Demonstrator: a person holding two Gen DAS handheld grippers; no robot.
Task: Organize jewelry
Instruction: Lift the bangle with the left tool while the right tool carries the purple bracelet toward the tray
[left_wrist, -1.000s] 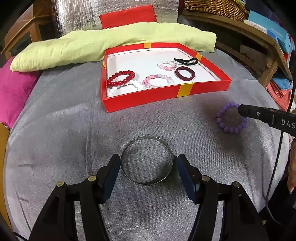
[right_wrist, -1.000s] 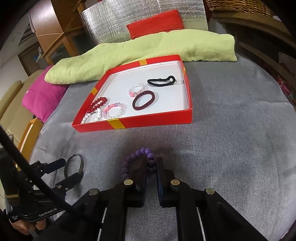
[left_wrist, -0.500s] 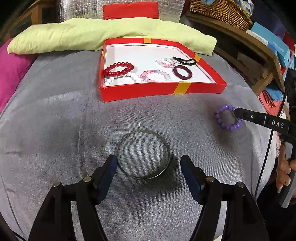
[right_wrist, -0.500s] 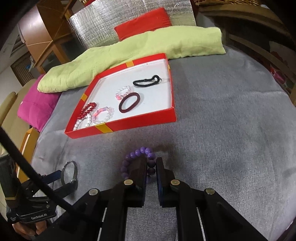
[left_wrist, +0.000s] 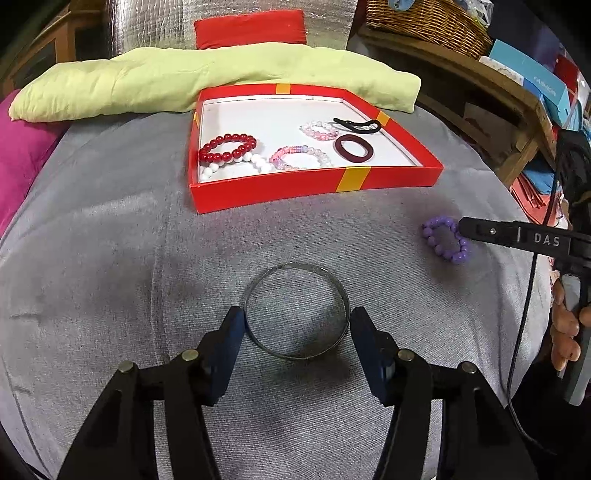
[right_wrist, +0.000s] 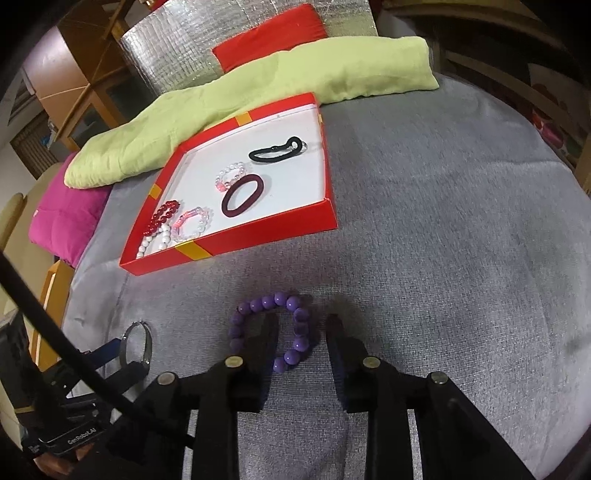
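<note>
A thin metal bangle lies flat on the grey cloth. My left gripper is open, one finger on each side of the bangle, close to its rim. A purple bead bracelet lies on the cloth; it also shows in the left wrist view. My right gripper is open, its left finger inside the bracelet's ring and its right finger outside. A red tray with a white floor holds red, white and pink bead bracelets, a maroon hair tie and a black hair tie.
A light green cushion lies behind the tray, with a red cushion and silver foil behind it. A pink cushion sits at the left. A wooden shelf with boxes stands at the right.
My right gripper was shut on the purple bracelet and has opened; the bracelet now lies on the cloth. My left gripper has moved forward so its fingers flank the bangle.
</note>
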